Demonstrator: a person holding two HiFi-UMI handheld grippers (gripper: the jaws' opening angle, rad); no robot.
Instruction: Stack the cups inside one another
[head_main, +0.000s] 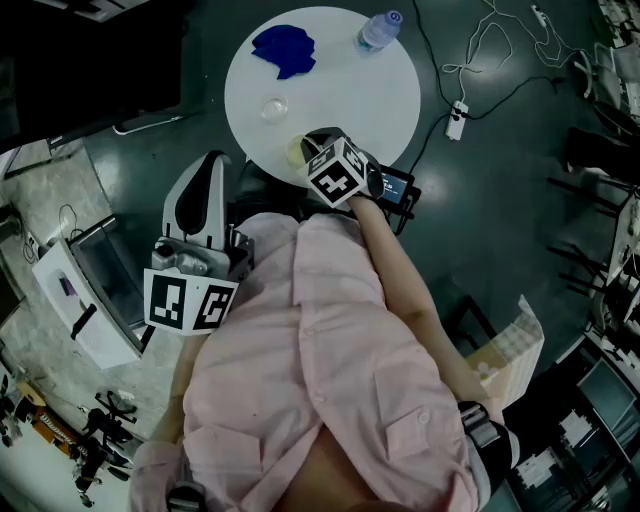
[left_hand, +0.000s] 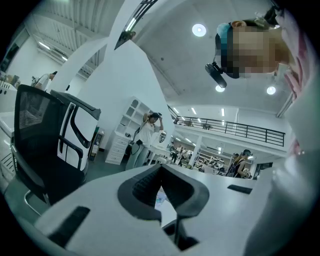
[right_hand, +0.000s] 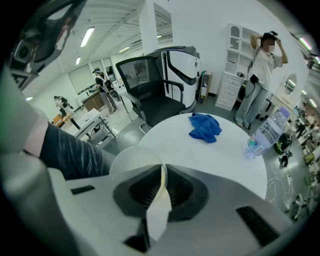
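I am pinching a cup (right_hand: 131, 162) by its thin wall in the right gripper's (right_hand: 161, 172) shut jaws over the tabletop (head_main: 340, 90), risking it slipping.

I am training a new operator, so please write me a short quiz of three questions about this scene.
1. True or false: the right gripper has its jaws closed on the wall of a cup.
2. Which of these lies on the round table? A. blue cloth B. red book C. spoon
3. How many cups stand free on the table, held by no gripper?
Key: 1 true; 2 A; 3 one, the clear cup.
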